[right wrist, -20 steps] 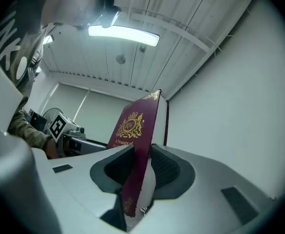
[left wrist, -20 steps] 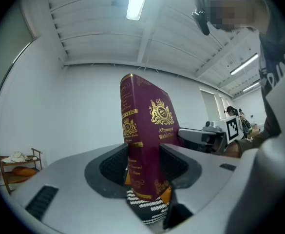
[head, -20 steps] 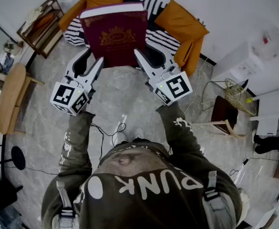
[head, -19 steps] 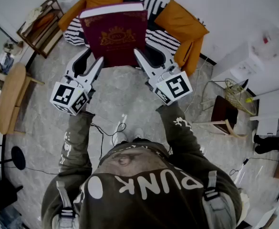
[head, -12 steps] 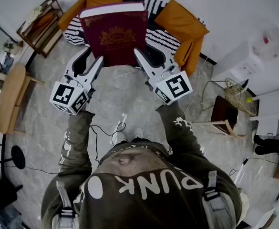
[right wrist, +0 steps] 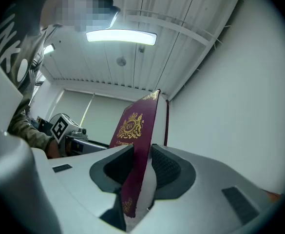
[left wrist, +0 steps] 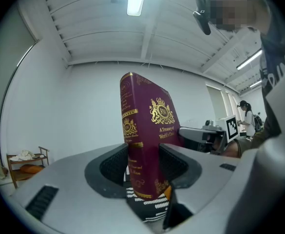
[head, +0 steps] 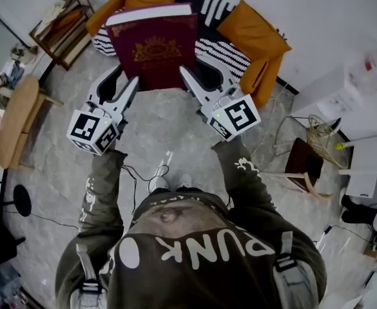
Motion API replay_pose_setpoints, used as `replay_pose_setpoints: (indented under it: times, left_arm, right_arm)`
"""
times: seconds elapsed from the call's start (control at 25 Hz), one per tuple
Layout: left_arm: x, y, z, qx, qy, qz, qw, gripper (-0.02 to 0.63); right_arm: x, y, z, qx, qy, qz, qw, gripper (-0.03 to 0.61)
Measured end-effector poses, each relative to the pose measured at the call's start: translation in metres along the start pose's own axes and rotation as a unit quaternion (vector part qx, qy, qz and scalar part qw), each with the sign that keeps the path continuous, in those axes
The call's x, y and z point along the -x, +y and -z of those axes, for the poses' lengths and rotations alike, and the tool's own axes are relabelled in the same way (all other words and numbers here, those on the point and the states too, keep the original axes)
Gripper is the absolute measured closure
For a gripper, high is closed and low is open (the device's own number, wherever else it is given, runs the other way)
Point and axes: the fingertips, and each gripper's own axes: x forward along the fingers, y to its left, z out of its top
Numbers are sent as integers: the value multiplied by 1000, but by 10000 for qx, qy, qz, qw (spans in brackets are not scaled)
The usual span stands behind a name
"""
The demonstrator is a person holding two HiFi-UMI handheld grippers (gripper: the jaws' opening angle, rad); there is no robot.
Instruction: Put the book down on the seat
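Raised upright, the burgundy book [head: 154, 47] is clamped at its lower corners by the left gripper [head: 125, 77] and the right gripper [head: 197, 73], near the front edge of the striped seat [head: 222, 51] and not resting on it. The carry is judged under way. A forward reach, a lowering flat onto the seat and a release by both are called for next.

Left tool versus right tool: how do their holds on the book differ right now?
The left tool clamps the book at its spine, gold bands facing its camera; the right tool clamps the open edge, where white pages show. In the head view the left tool takes the book's lower left corner, the right tool its lower right. Both are shut on the book, not yet down on the striped seat.
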Motion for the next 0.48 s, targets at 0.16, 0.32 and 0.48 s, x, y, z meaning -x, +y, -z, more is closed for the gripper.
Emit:
replay_pose_setpoints:
  times: [0.16,0.32,0.48]
  left_arm:
    - [3,2,5,-15,96,-399,9992,431]
    - [4,13,19,44,242,-735,9970,434]
    - [22,54,30,111,332,-1129,9930,434]
  right_arm:
    - [-9,-6,9,-105,-23,-398,9992,453]
    - [-25,-10,22,-228,-59,-715,9972,453]
    - [-73,2,40,-357,-50,-1092,9934,454]
